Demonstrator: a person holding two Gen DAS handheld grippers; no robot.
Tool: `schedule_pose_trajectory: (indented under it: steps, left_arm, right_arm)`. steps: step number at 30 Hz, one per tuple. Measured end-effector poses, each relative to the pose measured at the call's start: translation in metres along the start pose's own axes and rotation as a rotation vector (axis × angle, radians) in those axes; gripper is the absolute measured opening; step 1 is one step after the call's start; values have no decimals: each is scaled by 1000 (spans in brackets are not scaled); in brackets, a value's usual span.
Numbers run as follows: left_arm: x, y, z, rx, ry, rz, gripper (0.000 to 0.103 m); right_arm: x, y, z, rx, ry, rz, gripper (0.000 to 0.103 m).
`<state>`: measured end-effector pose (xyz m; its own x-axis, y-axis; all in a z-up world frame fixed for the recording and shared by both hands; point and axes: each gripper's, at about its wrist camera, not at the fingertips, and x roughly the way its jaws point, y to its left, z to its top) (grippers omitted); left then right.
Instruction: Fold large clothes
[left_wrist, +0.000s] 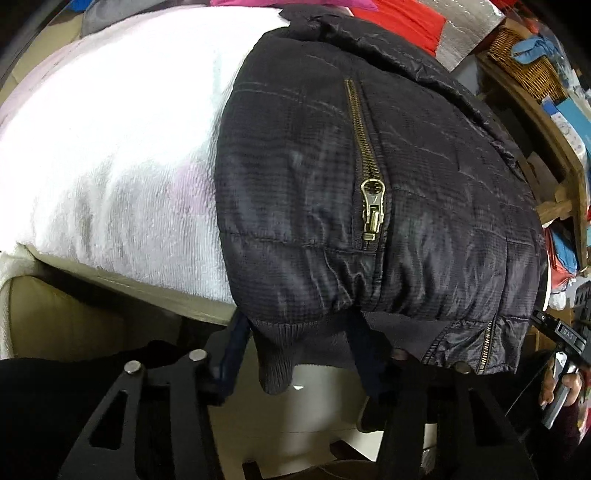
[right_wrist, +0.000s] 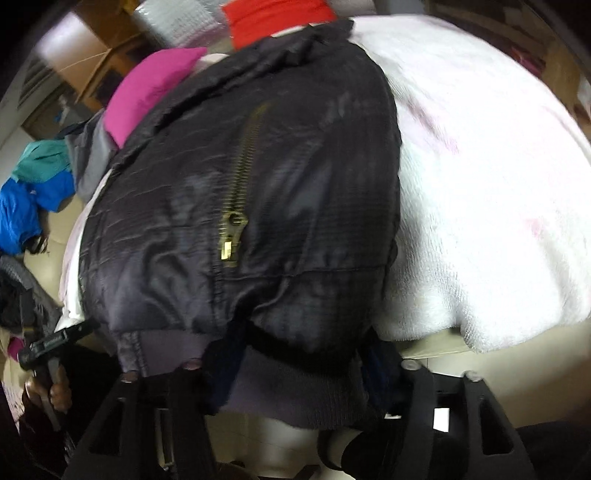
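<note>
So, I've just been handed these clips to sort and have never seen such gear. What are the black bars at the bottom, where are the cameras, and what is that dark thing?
No robot here: a person carries a hand-held gripper in each hand, each with a wide-angle camera looking along its two fingers. The black bars are those fingers. One picture looks from the left hand-held gripper, the other from the right hand-held gripper. Both face a dark quilted jacket with a brass zipper, lying on a white fluffy blanket. Its ribbed hem hangs between each pair of fingers; whether they already pinch it is unclear. Colourful clothes lie behind.
</note>
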<state>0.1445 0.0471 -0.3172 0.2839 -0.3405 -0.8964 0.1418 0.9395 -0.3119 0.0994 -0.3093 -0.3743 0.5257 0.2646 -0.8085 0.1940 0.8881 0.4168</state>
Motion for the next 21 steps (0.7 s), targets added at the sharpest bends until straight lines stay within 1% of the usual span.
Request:
schedule_pose_trajectory:
  steps: [2, 3, 4, 6, 7, 8, 9, 10, 11, 12, 14, 15, 16, 17, 18, 19, 21]
  left_arm:
    - [0, -1, 0, -2, -4, -6, 46]
    - [-1, -1, 0, -1, -8, -10, 46]
    - [-2, -1, 0, 0, -10, -12, 46]
    - [-5, -3, 0, 0, -15, -21, 46]
    - [-8, -3, -1, -2, -14, -29, 46]
    - [-8, -3, 0, -8, -9, -30, 50]
    - [-7, -2, 0, -14, 0, -27, 55]
    - [-5, -2, 0, -17, 10, -28, 56]
    - [-1, -3, 0, -10, 21, -41, 59]
    - [0, -5, 0, 1, 20, -47, 60]
    - [-2, -11, -3, 35, 4, -49, 59]
    - [-3, -13, -4, 39, -3, -52, 48]
    - [-6, -13, -6, 40, -13, -52, 41]
    - [-10, -11, -5, 34, -27, -57, 28]
    - [-14, -10, -6, 27, -33, -72, 21]
    - [-17, -10, -6, 22, -42, -94, 18]
    - [-28, -12, -7, 41, -77, -122, 13]
  right_arm:
    - [0, 5, 0, -32, -3, -1, 68]
    - [-2, 9, -1, -53, -7, 3, 62]
    - [-4, 14, -3, -72, -9, 3, 54]
    - [-8, 22, -4, -110, -14, 19, 46]
    - [-10, 25, -5, -129, -18, 17, 46]
    - [-9, 26, -4, -133, -16, 6, 46]
    - [-6, 25, -3, -122, -7, -2, 49]
    - [1, 23, -2, -95, 11, -12, 56]
    - [7, 20, -1, -64, 31, -10, 58]
    - [10, 18, 0, -45, 39, -7, 60]
    - [11, 22, 2, -55, 42, -23, 61]
    - [10, 27, 2, -74, 43, -36, 56]
    - [13, 39, 3, -87, 44, -40, 46]
    - [10, 51, 1, -109, 39, -51, 42]
    - [7, 60, 0, -133, 30, -65, 32]
    - [1, 68, 1, -160, 16, -78, 24]
    - [-14, 86, 4, -203, -23, -66, 18]
